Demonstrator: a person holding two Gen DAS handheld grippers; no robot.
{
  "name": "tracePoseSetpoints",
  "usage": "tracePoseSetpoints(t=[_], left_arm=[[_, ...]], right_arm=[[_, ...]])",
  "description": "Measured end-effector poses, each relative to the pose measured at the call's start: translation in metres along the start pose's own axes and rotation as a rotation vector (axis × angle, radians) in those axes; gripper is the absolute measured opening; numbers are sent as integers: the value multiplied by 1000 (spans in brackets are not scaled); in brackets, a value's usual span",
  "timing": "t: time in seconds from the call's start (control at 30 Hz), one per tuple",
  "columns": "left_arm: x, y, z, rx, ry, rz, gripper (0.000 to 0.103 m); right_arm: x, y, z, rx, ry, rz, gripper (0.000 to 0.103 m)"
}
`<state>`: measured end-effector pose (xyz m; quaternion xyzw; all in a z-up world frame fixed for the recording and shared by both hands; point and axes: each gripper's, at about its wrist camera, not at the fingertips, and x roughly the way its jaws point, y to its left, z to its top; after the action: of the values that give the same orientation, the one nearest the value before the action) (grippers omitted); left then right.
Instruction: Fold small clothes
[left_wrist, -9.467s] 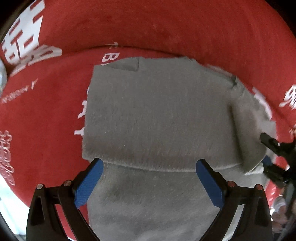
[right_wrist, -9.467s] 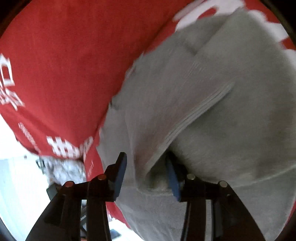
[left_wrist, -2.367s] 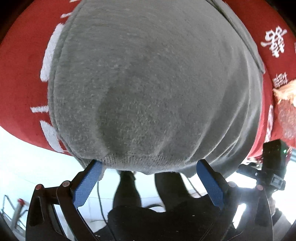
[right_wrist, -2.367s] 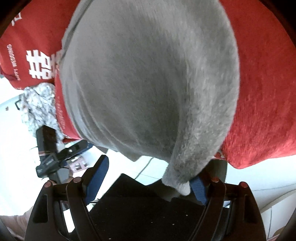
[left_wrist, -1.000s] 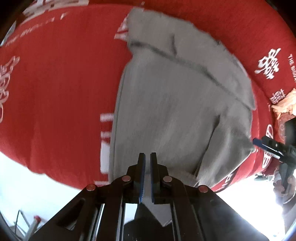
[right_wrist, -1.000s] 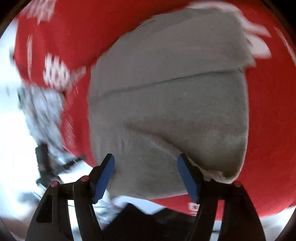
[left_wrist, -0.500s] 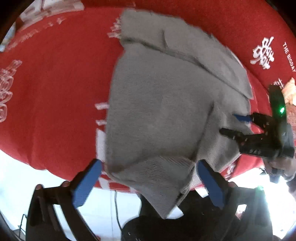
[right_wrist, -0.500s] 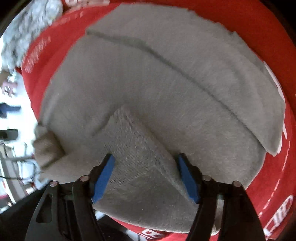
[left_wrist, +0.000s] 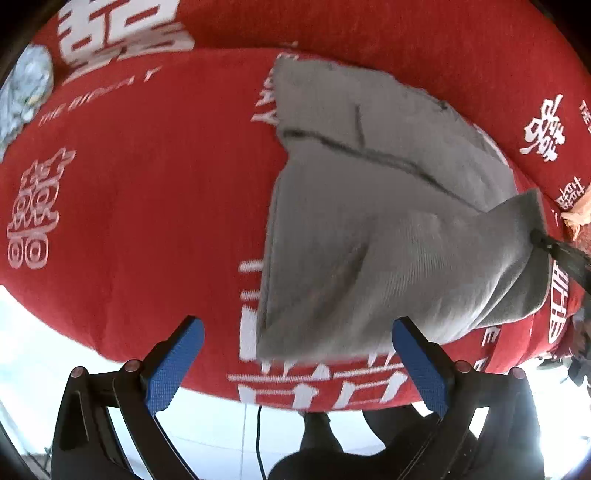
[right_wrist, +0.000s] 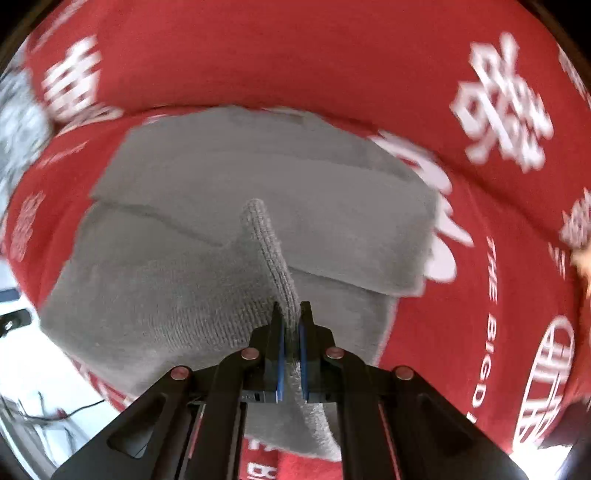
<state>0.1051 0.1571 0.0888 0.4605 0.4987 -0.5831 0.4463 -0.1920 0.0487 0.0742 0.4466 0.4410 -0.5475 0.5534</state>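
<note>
The grey garment lies on the red printed cloth ahead of both grippers. Half a second ago the right gripper stood spread over it; now it is clamped on a hem, ready to fold, while the left gripper hovers released

My left tool is spread wide, its blue pads well apart with nothing between them, hovering low at the near edge and pointing forward. My right tool is pinched tight, pads almost together, with a ridge of knit cloth running up out of the narrow gap. From the left wrist camera I can see the right tool's dark tip at the far right, gripping a raised corner.
</note>
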Motion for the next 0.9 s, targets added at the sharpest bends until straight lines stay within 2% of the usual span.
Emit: tracePoseSetpoints(t=[0.13,0.3,0.37,0.47,0.53,0.6,0.67,0.7,0.73,0.77,0.8,0.83,0.87,0.9], left_arm=[[4,-27,9,94,6,-2,102],[33,-51,34,153,50,23,102],[32,-60,51,154,14,29,102],[15,-64,80,130,-44,-14,102],[13,-67,94,142,-41,-24,102],[23,-75,105,187,14,-29,102],[48,-86,108,235,124,-57,102],[65,-91,107,260,198,-66,101],[77,-93,105,274,245,-59,95],[89,-95,102,286,285,-43,91],[99,-96,98,295,320,-20,85],[103,-97,96,292,334,-12,84],[105,-96,95,282,339,-13,76],[105,-94,93,271,342,-18,59]], right_arm=[[20,-22,-14,52,57,-37,7],[33,-39,-47,123,118,35,7],[36,-42,-48,147,130,62,7],[42,-48,-45,157,147,89,8],[45,-52,-45,176,162,123,9],[48,-57,-45,211,171,161,12],[51,-65,-46,272,182,222,12],[54,-70,-44,301,186,256,16],[56,-74,-44,328,190,288,19],[57,-78,-44,354,193,318,26],[58,-80,-43,363,193,335,38],[59,-81,-42,369,189,350,44],[59,-82,-40,367,185,346,48],[61,-81,-38,359,184,343,48]])
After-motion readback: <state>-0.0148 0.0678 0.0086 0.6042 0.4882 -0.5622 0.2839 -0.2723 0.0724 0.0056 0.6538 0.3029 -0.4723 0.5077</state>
